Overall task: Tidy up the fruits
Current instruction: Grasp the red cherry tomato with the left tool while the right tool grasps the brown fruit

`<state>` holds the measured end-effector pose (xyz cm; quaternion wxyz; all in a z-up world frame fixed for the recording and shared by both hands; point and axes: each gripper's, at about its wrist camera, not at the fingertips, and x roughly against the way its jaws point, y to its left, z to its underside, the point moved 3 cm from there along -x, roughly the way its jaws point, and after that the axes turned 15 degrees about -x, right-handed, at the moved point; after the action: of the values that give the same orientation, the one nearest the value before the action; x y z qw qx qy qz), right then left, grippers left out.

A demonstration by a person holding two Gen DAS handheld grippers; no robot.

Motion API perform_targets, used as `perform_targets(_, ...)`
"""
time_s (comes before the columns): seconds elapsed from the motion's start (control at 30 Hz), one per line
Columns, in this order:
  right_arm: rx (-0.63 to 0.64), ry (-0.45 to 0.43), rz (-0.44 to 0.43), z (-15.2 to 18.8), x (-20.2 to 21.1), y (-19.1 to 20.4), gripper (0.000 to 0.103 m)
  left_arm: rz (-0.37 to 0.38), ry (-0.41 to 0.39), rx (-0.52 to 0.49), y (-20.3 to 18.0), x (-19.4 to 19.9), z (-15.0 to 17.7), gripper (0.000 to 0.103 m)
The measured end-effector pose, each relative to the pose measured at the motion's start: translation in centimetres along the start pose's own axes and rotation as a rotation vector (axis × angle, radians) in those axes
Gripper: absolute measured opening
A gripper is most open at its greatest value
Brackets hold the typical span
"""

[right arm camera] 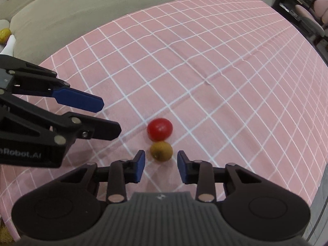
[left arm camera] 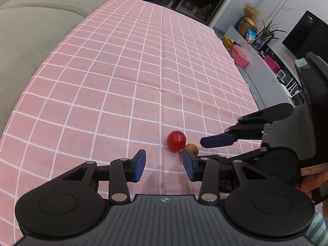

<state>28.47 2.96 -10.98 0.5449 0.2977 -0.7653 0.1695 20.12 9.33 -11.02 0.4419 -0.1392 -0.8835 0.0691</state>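
Fruits: a red fruit [right arm camera: 160, 129] and a brown fruit [right arm camera: 161, 150] lie touching on the cloth [right arm camera: 205, 61].
Right gripper [right arm camera: 161, 165]: jaws wide, brown fruit just ahead.
Left gripper [left arm camera: 164, 165]: jaws wide, nothing held.
Risk: the red fruit could be nudged and rolled off.

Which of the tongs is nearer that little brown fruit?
Right. The right tongs sit open just short of the brown fruit; the left tongs, also open, sit off to its side.

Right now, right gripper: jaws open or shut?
Open. The right gripper has its blue pads apart, with the small brown round fruit lying just ahead of the gap, ungripped.
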Motion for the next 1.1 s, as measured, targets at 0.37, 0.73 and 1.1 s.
perform_targets(0.37,-0.012,0.018,-0.028,-0.4,-1.0,-0.5,0.022,0.018,0.016,-0.014,-0.8,-2.0,-1.1,0.041)
perform_targets(0.73,-0.027,0.016,0.024,0.7,1.4,-3.2,0.022,-0.059,0.057,-0.06,-2.6,-5.0,-1.7,0.041)
perform_targets(1.1,-0.059,0.01,0.011,1.5,1.4,-3.5,0.022,-0.094,0.087,-0.075,-3.2,-6.1,-2.0,0.032)
